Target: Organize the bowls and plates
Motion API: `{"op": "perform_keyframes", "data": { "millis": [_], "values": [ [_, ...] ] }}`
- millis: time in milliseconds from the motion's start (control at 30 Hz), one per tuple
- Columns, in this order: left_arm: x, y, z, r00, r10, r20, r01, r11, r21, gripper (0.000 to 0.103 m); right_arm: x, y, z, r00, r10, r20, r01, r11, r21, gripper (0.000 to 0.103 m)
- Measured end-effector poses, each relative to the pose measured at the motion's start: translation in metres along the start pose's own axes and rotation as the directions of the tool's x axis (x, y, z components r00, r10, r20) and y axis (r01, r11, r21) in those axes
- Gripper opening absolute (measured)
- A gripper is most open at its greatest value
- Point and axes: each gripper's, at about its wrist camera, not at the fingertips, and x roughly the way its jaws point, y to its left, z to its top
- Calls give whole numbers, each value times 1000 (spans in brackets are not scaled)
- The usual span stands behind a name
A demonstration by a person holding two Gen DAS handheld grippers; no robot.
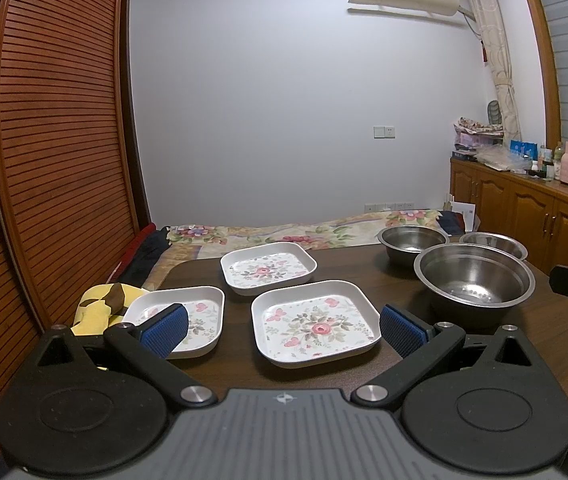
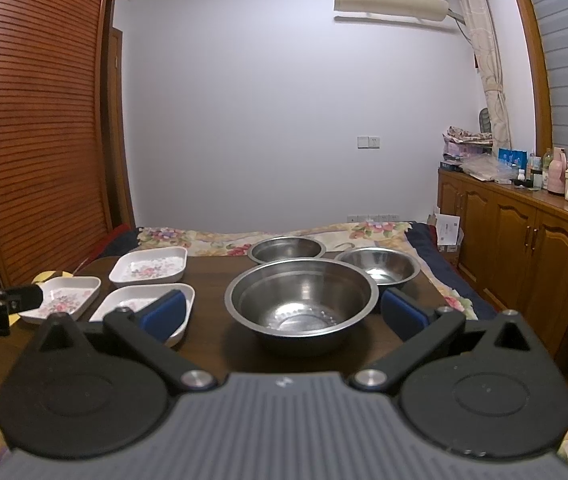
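While both grippers hover above the near edge of the dark wooden table (image 1: 484, 344), nothing is held in either one. The left gripper (image 1: 282, 326) has its blue-padded jaws spread wide, and the nearest floral plate (image 1: 314, 322) sits on the table framed between them, untouched. A second floral plate (image 1: 204, 308) lies at about nine o'clock from that one, partly hidden behind the left blue pad, and a third floral plate (image 1: 268, 266) rests at about eleven o'clock, farther back; the three are close but apart from one another. A yellow cloth (image 1: 96, 308) shows past the table's left edge.

The right gripper (image 2: 284, 312) also stands with its jaws wide apart, and the large steel bowl (image 2: 302, 300) sits upright on the table between them, free of both pads. Behind it, at twelve o'clock, is a smaller steel bowl (image 2: 286, 249), and at about two o'clock another steel bowl (image 2: 378, 266); whether their rims touch the large one cannot be told. From the right wrist view the plates lie at nine to ten o'clock of the large bowl.

Beyond the table is a bed with a floral cover (image 2: 212, 236), with a slatted wardrobe (image 2: 40, 120) at nine o'clock and a wooden cabinet (image 2: 524, 232) at three o'clock.
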Motion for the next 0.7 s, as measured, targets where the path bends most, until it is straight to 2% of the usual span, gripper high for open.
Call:
{"op": "perform_keyframes", "data": {
  "millis": [700],
  "values": [
    [0, 3, 0, 1000, 3, 2, -3, 1000, 4, 103, 2, 2, 0, 1000, -1, -5, 1, 1000, -2, 103]
  ]
}}
